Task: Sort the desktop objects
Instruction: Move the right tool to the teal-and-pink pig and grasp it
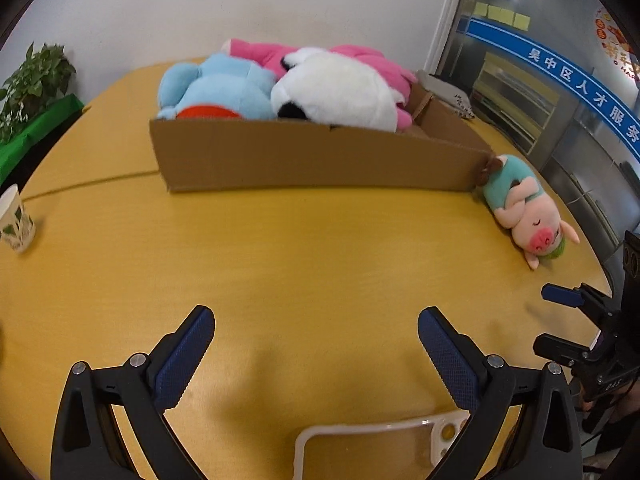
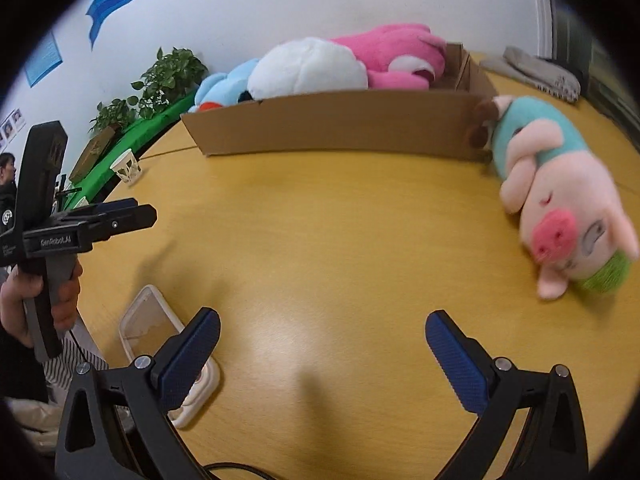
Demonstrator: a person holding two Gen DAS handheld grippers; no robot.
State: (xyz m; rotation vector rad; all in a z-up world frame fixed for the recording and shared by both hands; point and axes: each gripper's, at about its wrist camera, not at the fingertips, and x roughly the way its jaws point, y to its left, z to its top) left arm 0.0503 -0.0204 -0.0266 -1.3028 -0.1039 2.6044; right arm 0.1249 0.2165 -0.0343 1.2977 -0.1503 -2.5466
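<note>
On the table [image 1: 280, 248], three plush toys [image 1: 328, 92] already sit in the box [image 1: 320, 160], the pig [image 2: 560, 208] lies outside touching its corner, and both grippers, left [image 1: 316, 356] and right [image 2: 322, 356], hover wide open and empty, so one toy looks left.

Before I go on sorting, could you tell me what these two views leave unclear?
- Left wrist view: the phone case is cut off by the bottom edge and the left gripper.
- Both views: the box floor is hidden by the cardboard box wall and plush toys.
- Right wrist view: the pig plush is motion-blurred.
</note>
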